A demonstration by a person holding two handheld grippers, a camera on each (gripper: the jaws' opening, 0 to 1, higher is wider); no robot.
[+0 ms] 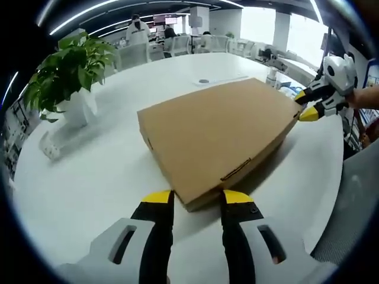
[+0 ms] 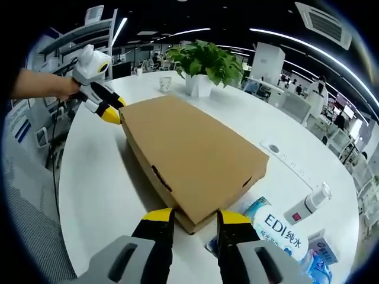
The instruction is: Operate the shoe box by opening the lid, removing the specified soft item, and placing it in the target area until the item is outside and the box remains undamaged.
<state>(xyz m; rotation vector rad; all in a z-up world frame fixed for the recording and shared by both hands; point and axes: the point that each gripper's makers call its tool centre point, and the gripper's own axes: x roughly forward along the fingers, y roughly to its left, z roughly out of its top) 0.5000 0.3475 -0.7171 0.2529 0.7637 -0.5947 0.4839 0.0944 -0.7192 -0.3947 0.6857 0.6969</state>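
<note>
Now straddling opposite corners of the closed shoe box [image 1: 216, 139]: left tool [image 1: 196, 198] spread, tips either side of one corner; right tool [image 2: 193, 217] likewise spread at the far corner, seen across the lid from the left. Resting flat on the white tabletop [image 1: 89, 177], plant [image 2: 204, 62] beyond, packets [image 2: 284, 236] beside the right tool. Lid-opening barely begun, probably; next, needs a gentle lift at the lid edge, not a crush.
</note>
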